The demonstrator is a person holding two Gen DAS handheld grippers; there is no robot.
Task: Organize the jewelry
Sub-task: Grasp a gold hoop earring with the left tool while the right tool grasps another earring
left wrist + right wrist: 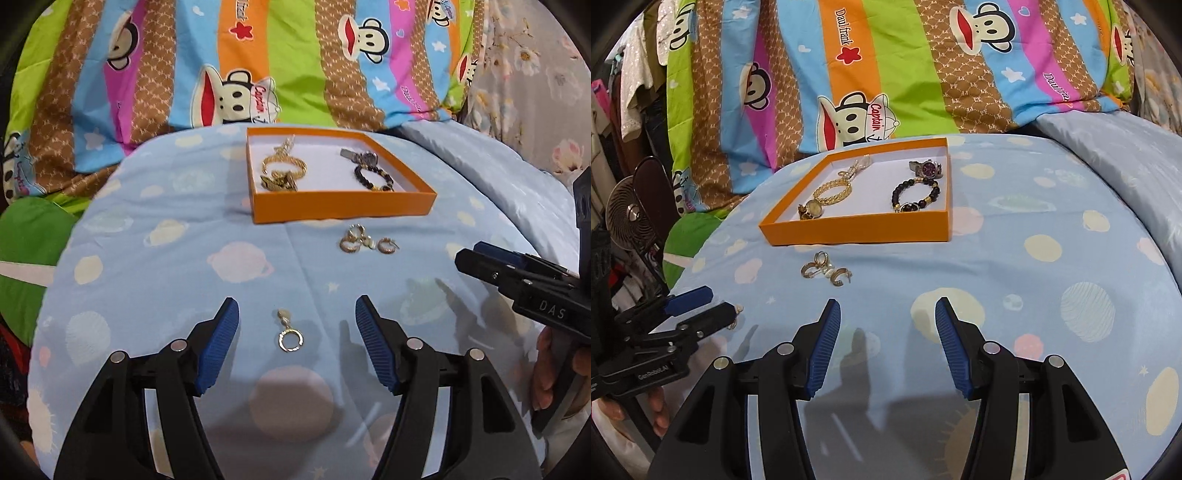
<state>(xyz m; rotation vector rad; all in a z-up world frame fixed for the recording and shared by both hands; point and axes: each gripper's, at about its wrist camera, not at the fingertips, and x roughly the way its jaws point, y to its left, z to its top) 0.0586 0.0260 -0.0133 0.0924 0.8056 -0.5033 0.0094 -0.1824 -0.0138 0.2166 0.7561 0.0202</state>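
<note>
One shallow orange cardboard box point(343, 210) with a white floor sits on the pale blue planet-print bedsheet point(166, 266). Inside it lie four pieces: a gold braided bracelet point(284, 167) and a gold-faced watch point(812, 210) on the left side, a silver watch with a purple dial point(929, 169) and one dark beaded bracelet point(916, 195) on the right side. Just in front of the box, on the sheet, is a small cluster of gold hoop earrings point(364, 242); their exact number is hard to tell, about four. Nearer, a single gold ring earring with a small charm point(289, 332) lies on the sheet between the left gripper's point(297, 321) blue ribbed pads, touched by neither; its jaws stand wide apart. The right gripper point(888, 325) is likewise spread, with only sheet between its pads. Its body reads "DAS" in the left wrist view; the left one reads "GenRobot.AI". Behind, the striped monkey-print quilt point(886, 66) bears "Captain" and "Daul frank".
</note>
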